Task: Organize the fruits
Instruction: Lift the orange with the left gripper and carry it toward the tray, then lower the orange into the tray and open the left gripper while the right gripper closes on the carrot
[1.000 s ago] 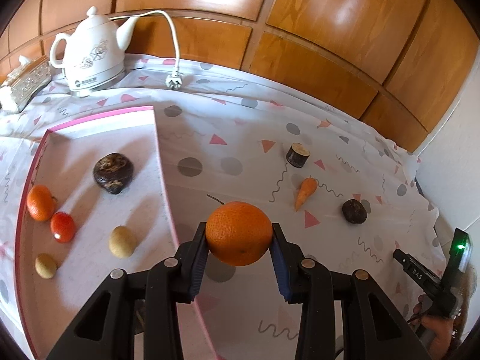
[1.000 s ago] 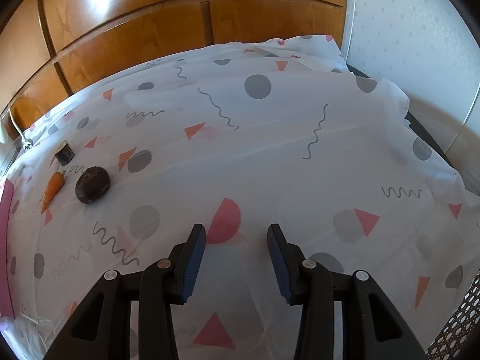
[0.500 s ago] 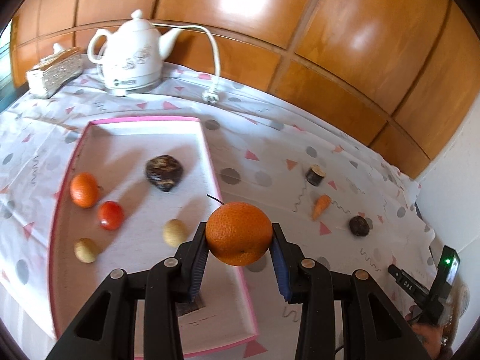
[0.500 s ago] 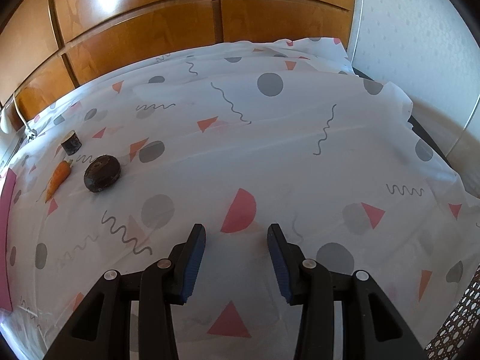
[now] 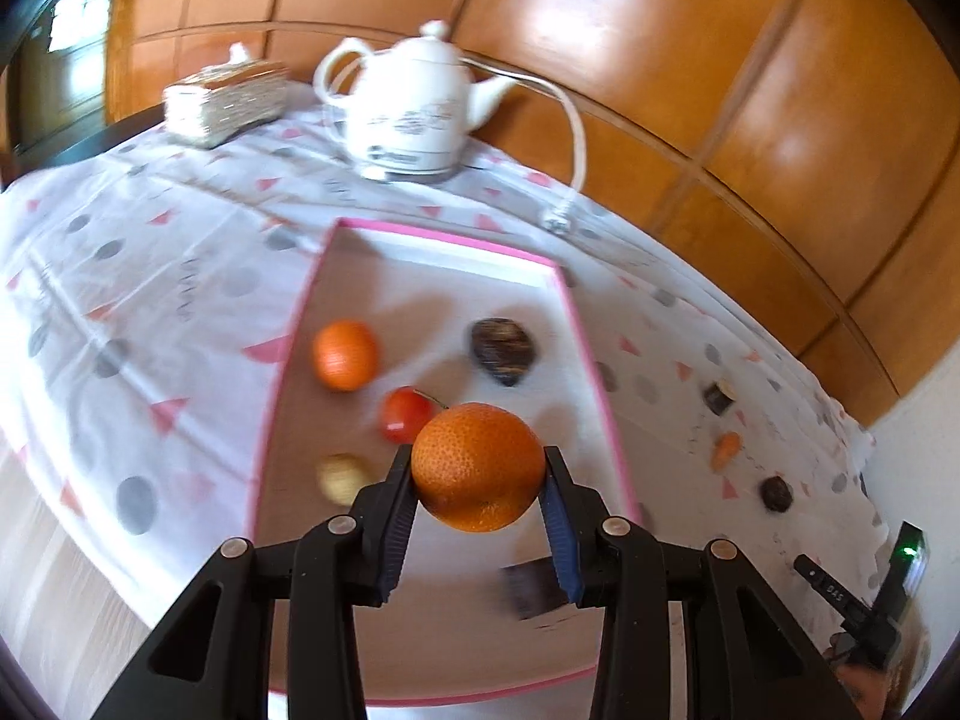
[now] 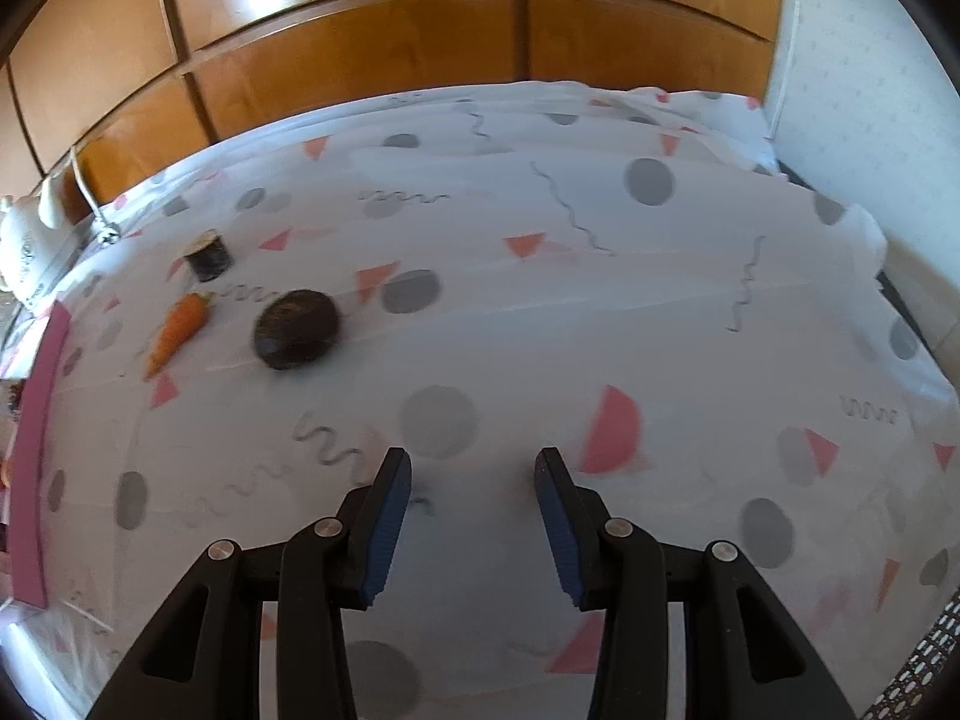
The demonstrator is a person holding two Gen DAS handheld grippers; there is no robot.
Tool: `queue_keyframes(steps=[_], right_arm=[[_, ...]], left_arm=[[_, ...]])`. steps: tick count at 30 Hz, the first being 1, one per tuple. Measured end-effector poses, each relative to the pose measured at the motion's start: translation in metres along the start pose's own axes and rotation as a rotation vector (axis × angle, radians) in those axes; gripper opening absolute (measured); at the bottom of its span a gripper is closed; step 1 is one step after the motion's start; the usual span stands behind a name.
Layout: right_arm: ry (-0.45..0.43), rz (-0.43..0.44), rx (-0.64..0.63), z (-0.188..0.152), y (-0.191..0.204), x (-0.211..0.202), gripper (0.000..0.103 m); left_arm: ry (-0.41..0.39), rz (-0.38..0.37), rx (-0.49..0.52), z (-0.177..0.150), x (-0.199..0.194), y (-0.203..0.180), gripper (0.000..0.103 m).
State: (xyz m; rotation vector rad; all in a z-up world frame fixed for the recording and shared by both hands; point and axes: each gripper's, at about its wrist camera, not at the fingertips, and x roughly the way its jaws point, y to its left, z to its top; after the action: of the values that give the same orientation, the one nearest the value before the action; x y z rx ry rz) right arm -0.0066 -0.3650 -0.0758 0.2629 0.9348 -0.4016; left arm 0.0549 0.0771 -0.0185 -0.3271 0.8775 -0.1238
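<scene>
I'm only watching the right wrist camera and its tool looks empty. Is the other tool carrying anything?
Observer: Yes, the left tool grips an orange between its pads.
Operator: Where is it?
Observer: Above a pink-rimmed tray.
Operator: Anything in that tray?
Observer: A smaller orange, a red fruit, a dark fruit and a pale round one.
Operator: What's behind it?
Observer: A white kettle, fully visible, and a tissue box.
</scene>
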Motion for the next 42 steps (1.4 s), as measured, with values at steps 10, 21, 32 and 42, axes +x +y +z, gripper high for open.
queue_keyframes(steps=[10,21,32,42], right_arm=[[-0.005,0.121,-0.13,0.011,0.054,-0.001,0.043],[0.0,0.224,-0.221,0.035,0.116,0.01,0.043],[0.024,0.205,-0.205,0.06,0.137,0.036,0.044],[0.047,0.169,-0.213,0.073,0.155,0.058,0.043]], left_arm=[[0.006,0.045,-0.07,-0.012,-0.008,0.037,0.04],[-0.019,0.049,-0.087,-0.01,-0.019,0.043,0.04],[-0.031,0.07,-0.09,-0.015,-0.026,0.045,0.04],[-0.075,0.096,-0.042,-0.014,-0.037,0.038,0.04]])
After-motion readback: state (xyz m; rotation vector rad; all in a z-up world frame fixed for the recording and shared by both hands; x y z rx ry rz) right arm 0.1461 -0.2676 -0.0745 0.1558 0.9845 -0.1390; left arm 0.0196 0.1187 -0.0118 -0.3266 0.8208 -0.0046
